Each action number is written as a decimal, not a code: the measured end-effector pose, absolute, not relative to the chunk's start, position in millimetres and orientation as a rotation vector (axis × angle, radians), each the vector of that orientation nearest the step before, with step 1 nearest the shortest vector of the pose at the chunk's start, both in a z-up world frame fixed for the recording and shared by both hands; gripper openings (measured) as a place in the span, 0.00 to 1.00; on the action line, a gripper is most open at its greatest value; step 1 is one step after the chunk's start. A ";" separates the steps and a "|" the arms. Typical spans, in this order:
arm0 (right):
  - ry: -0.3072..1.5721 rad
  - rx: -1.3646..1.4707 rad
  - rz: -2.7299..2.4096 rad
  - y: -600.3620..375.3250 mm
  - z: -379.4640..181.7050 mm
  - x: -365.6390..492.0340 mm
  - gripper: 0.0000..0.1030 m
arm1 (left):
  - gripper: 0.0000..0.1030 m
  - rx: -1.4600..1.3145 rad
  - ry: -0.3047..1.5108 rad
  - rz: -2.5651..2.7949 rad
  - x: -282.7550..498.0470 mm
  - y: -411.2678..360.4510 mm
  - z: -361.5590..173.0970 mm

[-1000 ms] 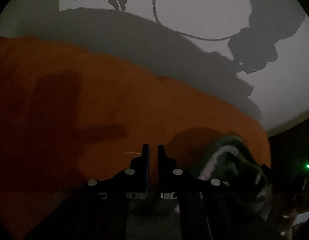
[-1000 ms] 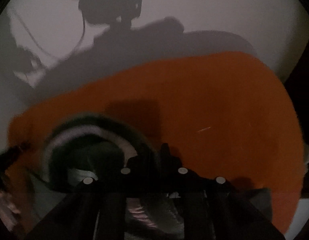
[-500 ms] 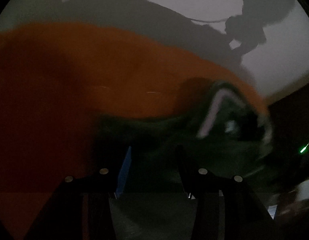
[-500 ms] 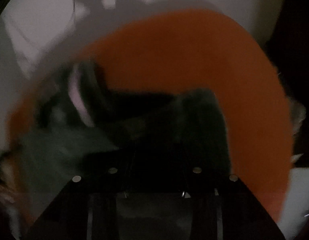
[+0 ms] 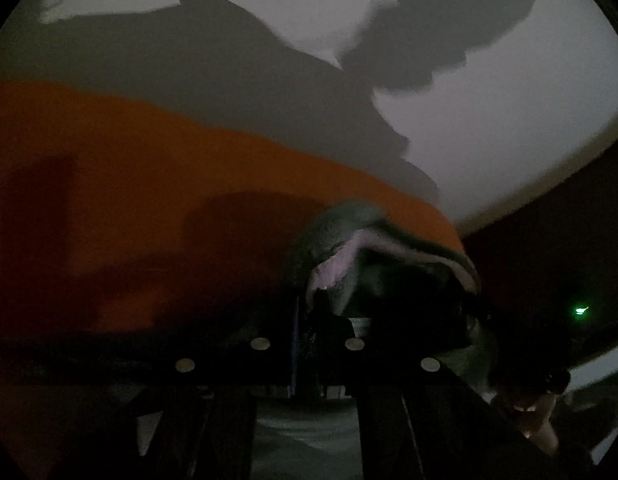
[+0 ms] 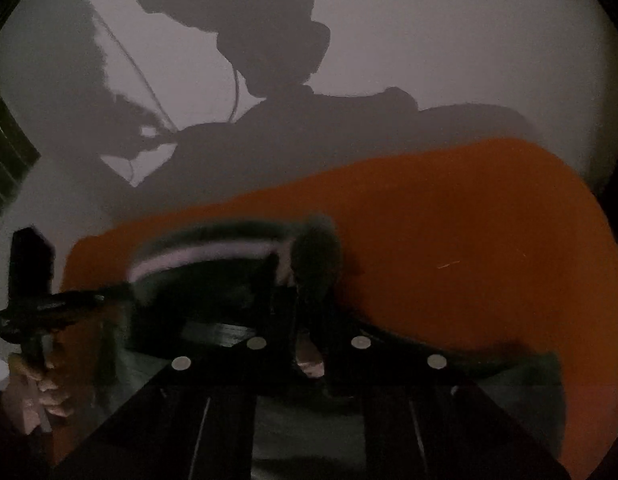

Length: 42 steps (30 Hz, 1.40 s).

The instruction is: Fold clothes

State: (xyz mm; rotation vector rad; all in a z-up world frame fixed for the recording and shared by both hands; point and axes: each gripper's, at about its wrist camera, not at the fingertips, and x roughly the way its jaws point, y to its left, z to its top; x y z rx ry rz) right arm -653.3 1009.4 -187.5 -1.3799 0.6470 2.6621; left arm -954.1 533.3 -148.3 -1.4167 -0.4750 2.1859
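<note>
left gripper (image 5: 309, 312) fingertips: buried in the dark green garment (image 5: 373, 276), lost in shadow; whether cloth is pinched cannot be told.
right gripper (image 6: 299, 300) fingertips: black against the garment's (image 6: 229, 276) dark folds; the jaw gap cannot be read.
garment type: bunched, motion-blurred in the right wrist view; only a pale collar-like band (image 6: 197, 258) shows, the lower part cut off behind the gripper bodies.
orange cloth (image 5: 149, 184): runs out of the left wrist view left of the garment; its near edge is hidden.
person's hand (image 6: 33, 392): left of the garment, dim, partly cut by the picture's edge.
green light (image 5: 580, 311): right of the garment, too small to identify.
</note>
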 end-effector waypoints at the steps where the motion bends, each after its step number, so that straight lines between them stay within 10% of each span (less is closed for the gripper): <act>1: 0.632 -1.470 2.562 1017.6 -206.5 -658.6 0.13 | 0.07 -1.474 -0.503 2.184 -956.9 523.1 -159.1; 7: 0.779 -1.429 2.584 1034.0 -199.9 -647.7 0.21 | 0.27 -1.608 -0.567 2.096 -969.2 513.3 -182.8; 11: 0.760 -1.167 2.708 1042.0 -145.5 -600.4 0.46 | 0.30 -1.443 -0.772 2.103 -962.4 480.3 -138.8; 15: 0.613 -1.238 2.590 1071.4 -153.3 -588.7 0.47 | 0.73 -1.398 -0.646 2.295 -927.9 429.6 -109.3; 22: 0.946 -1.553 2.316 1118.2 -248.3 -601.4 0.64 | 0.72 -1.685 -0.588 2.265 -901.9 408.3 -190.2; 24: 0.938 -1.613 2.320 1111.4 -264.8 -611.9 0.49 | 0.71 -1.639 -0.621 2.282 -899.2 408.9 -195.8; 25: 0.915 -1.592 2.348 1108.2 -263.4 -613.5 0.05 | 0.60 -1.607 -0.619 2.306 -897.6 408.7 -192.6; 26: 0.893 -1.558 2.373 1106.0 -260.3 -613.8 0.08 | 0.12 -1.574 -0.616 2.330 -896.0 408.4 -189.4; 27: 0.874 -1.475 2.386 1107.2 -250.7 -608.9 0.07 | 0.09 -1.541 -0.614 2.354 -894.4 408.1 -186.2; 42: 0.757 -1.246 2.380 1067.8 -224.2 -599.4 0.21 | 0.20 -1.569 -0.578 2.386 -892.3 396.5 -158.8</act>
